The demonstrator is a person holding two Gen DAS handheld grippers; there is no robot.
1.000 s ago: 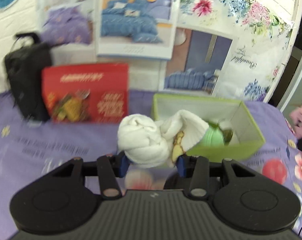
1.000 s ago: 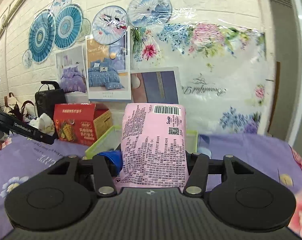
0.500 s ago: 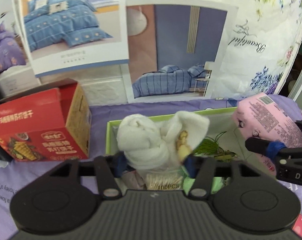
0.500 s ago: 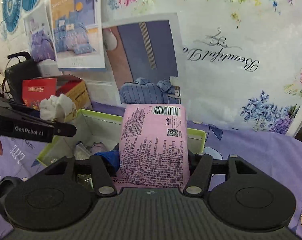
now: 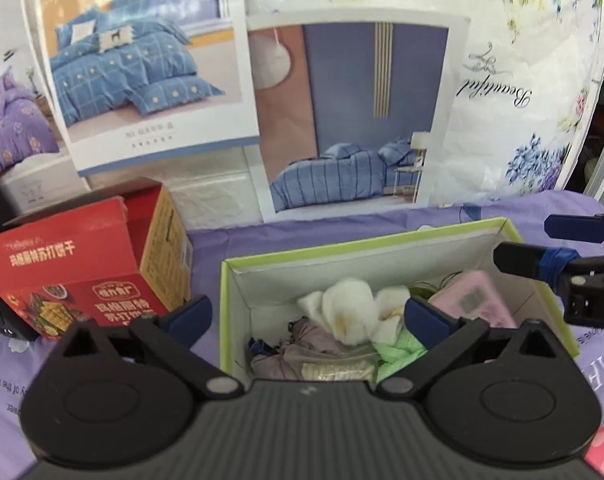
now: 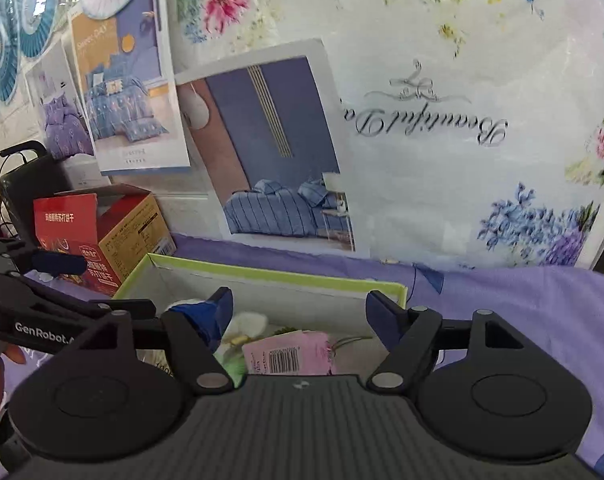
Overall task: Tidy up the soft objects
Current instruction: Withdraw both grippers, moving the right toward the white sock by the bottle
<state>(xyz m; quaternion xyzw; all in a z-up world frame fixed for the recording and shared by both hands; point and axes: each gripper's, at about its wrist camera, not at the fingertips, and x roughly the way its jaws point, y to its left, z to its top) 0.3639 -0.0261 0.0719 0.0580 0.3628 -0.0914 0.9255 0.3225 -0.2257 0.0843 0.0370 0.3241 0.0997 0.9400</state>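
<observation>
Both the left gripper [image 5: 308,314] and the right gripper [image 6: 300,310] are hanging wide apart over the green box [image 5: 366,246], where the pink pack [image 6: 288,354] is lying flat, long side pointing across.

Staged home/bedroom-like setup, likely a demo corner: purple floral bedsheet [image 6: 542,312] as work surface, white brick wall covered with bedding ad posters [image 5: 142,64], paper fan decorations [image 6: 18,28], floral plastic sheet [image 6: 462,100]. Red cracker box [image 5: 86,264] and green box [image 5: 362,248] on the sheet.

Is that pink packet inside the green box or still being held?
Inside: the pink packet lies in the green box, beneath the open right gripper.
</observation>
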